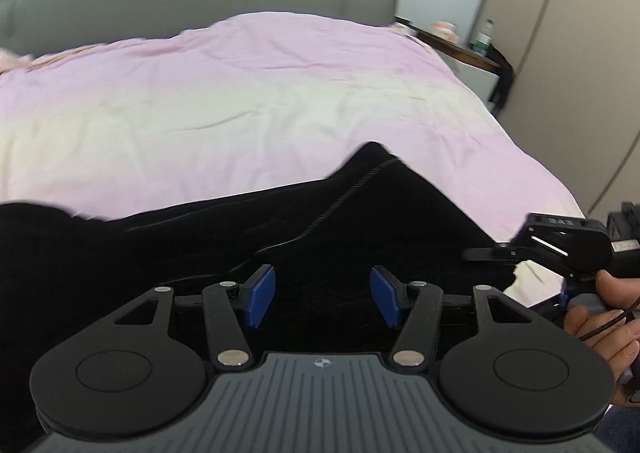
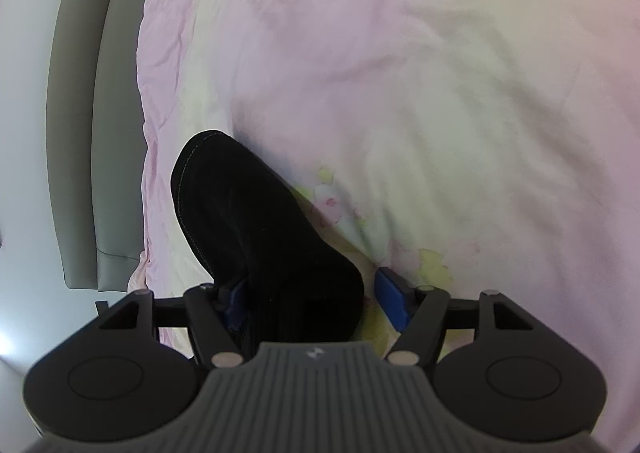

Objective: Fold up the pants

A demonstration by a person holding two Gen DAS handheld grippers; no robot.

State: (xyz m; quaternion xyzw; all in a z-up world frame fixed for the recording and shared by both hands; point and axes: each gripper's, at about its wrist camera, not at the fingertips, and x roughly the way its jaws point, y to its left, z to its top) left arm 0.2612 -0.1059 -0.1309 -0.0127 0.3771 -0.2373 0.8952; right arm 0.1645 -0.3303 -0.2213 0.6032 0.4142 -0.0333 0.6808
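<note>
Left wrist view: black pants [image 1: 280, 237] sprawl across the lower frame on a pink bedspread [image 1: 240, 93], the left gripper [image 1: 323, 299] hovering above with blue pads [image 1: 262, 295] wide apart, holding nothing. The right gripper [image 1: 560, 249] enters at right edge.

Right wrist view: the right gripper [image 2: 316, 303] stands wide, a bunched pants end [image 2: 256, 221] lying between its pads, the left pad touching cloth, unclamped. A clean fold likely needs both grippers pinching matching edges, taut.
</note>
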